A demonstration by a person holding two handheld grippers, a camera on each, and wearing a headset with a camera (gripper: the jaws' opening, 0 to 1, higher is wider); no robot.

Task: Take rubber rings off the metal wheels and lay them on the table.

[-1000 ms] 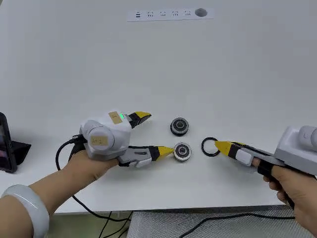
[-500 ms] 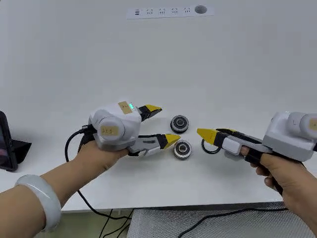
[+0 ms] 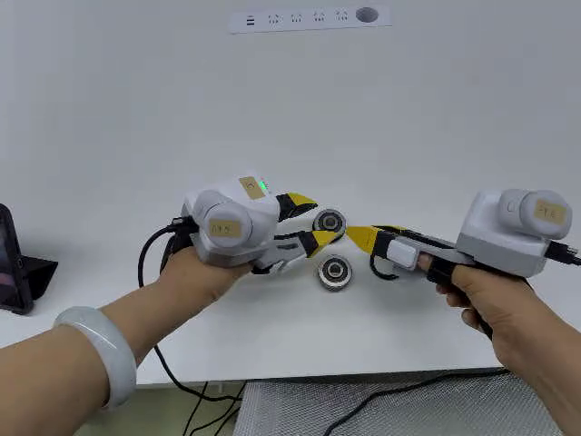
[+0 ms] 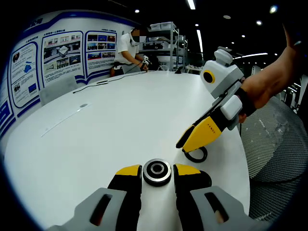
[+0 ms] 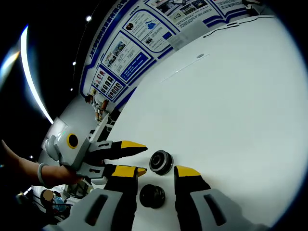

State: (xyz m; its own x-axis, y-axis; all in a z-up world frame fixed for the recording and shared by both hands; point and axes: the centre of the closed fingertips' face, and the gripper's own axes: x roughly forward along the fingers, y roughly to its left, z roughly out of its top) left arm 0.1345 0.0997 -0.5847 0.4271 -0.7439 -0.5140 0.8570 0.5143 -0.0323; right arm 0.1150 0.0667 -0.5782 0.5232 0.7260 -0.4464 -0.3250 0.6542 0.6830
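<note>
Rubber-ringed round metal wheel (image 4: 157, 172) lies loose between fingers of open left gripper (image 4: 158, 170); clamp firmly before open, empty right gripper (image 5: 157, 171) peels.

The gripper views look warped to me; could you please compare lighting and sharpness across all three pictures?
Head view: even bright light, soft shadows under the round metal wheels, white table nearly washed out, sharp. Left gripper view: fisheye bends the table edge, ceiling lamps glare, the black rubber ring is crisp. Right gripper view: tilted, strongly curved, wall posters soft.
</note>
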